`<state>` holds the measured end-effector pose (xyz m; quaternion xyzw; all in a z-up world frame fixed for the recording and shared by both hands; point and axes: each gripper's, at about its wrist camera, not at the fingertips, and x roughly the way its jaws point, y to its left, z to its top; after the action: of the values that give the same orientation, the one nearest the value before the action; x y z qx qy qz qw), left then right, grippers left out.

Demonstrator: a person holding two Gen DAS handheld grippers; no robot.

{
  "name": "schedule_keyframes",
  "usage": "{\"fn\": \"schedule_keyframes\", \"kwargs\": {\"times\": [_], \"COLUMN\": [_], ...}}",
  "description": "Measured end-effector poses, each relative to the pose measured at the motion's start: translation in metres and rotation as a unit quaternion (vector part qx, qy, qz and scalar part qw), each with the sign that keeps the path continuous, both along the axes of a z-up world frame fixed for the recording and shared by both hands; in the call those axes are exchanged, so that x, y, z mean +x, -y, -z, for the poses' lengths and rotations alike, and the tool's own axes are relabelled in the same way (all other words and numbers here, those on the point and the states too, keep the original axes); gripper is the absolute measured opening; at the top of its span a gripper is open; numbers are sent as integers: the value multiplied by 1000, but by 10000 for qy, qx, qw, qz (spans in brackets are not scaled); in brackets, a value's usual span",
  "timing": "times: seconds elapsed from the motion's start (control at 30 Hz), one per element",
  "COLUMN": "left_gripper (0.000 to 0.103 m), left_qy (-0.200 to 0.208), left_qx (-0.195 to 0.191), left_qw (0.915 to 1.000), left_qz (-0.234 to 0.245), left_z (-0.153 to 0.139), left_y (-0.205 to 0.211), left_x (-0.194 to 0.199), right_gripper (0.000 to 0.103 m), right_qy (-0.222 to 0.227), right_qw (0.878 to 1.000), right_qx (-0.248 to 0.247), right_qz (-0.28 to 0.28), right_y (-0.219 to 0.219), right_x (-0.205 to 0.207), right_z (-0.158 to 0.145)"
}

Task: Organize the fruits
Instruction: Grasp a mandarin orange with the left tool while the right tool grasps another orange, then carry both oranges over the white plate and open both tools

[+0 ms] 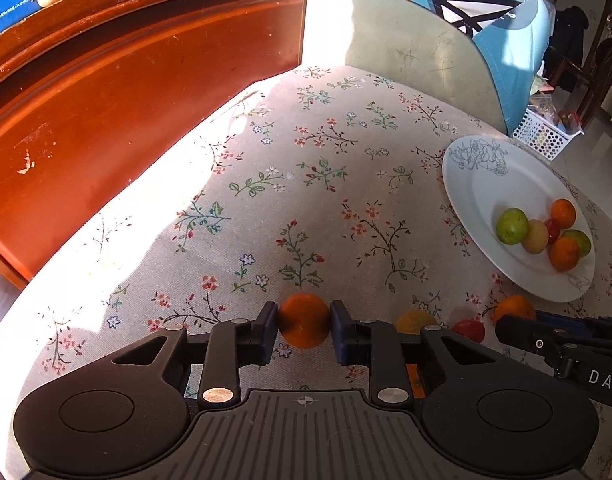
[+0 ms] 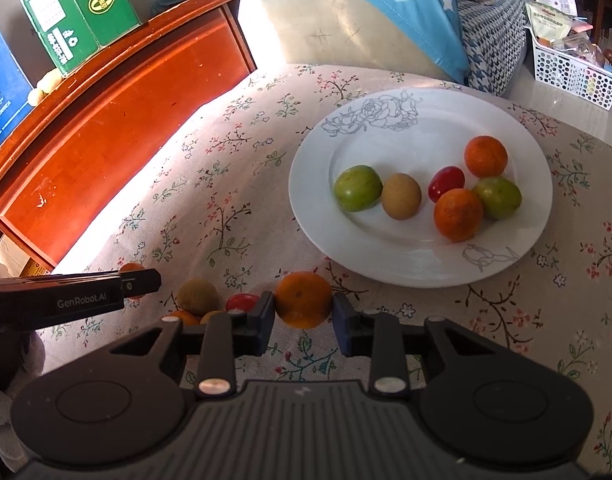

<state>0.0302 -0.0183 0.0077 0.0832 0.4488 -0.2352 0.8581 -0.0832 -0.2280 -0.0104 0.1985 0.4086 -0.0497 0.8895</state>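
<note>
A: Any writing?
B: "GenRobot.AI" on the left tool (image 1: 303,326), "DAS" on the right tool (image 2: 303,312).
A: Their state?
B: Each clamps a round orange: left orange (image 1: 303,320), right orange (image 2: 303,299), both low over the floral desk (image 1: 306,184), near the white plate (image 2: 386,256) holding six fruits.

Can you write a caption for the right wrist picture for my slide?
Right gripper closes around an orange beside the fruit plate.
</note>
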Motion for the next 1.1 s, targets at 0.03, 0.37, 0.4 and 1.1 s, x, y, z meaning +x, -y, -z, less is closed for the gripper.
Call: {"fn": "schedule_keyframes", "kwargs": {"times": [0.03,0.37,0.4,1.1], "left_gripper": [25,25,25,25], "left_qy": [17,57,64,393], "left_qx": [-14,-205,-216,-853], "left_qw": [10000,9998,9997,9937], "left_qz": [-15,57,72,615], "left_z": [-2,-17,-19,-64], "left_y": [0,5,7,72], "left_x": [0,-8,-9,-4], "right_gripper": [31,31,31,31], "right_qy": [21,84,91,905], "right_qw": [10000,9998,9998,9956], "right_qx": [16,127,135,-25], "right_qz": [-15,-90,-86,247], "right_y": [0,2,2,66], "right_x": [0,-4,-4,8], "right_z": [-1,-5,-5,-75]}}
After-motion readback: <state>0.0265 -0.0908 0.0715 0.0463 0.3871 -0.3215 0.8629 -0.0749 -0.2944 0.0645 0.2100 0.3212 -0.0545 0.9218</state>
